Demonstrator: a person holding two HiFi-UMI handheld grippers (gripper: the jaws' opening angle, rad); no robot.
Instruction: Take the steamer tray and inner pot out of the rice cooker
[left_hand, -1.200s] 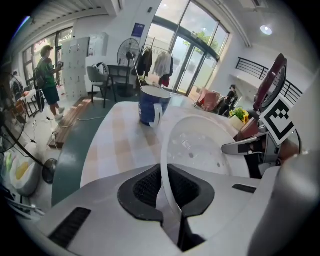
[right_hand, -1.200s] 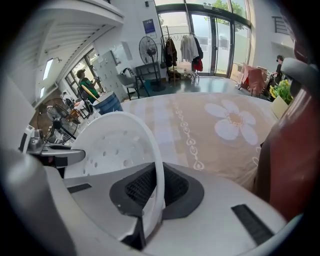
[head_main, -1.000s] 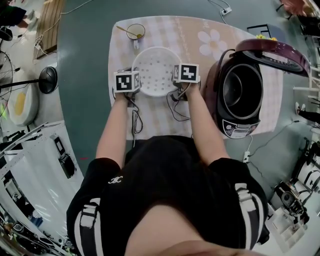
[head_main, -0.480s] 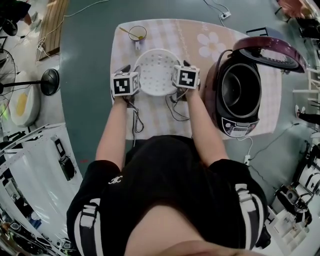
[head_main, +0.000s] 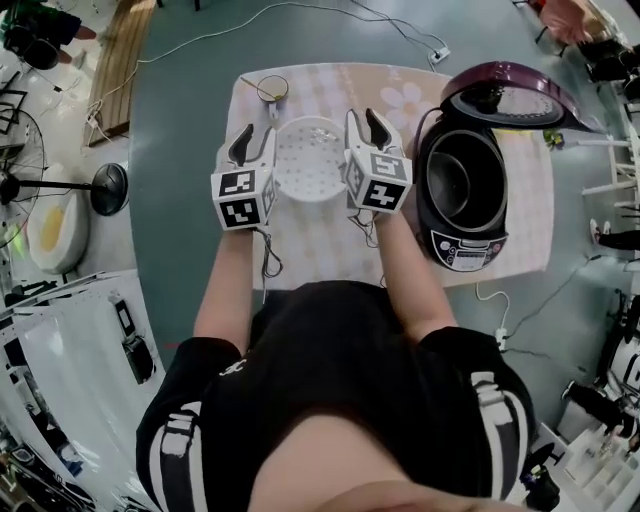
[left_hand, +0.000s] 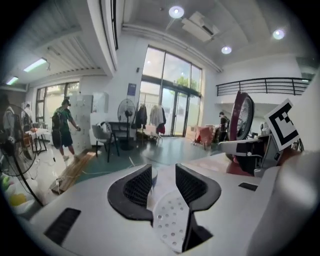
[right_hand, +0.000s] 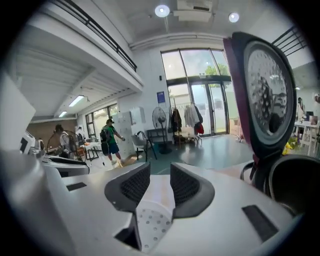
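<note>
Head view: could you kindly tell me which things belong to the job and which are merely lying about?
Job: steamer tray on the table; inner pot inside the rice cooker.
Lying about: cup with spoon; standing fan.

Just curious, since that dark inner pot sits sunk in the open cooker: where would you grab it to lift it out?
Probably by its top rim, coming straight down from above. The inner pot sits sunk inside the rice cooker, so only its rim and hollow show, and the lid is swung up at the far side, leaving the top open.
</note>
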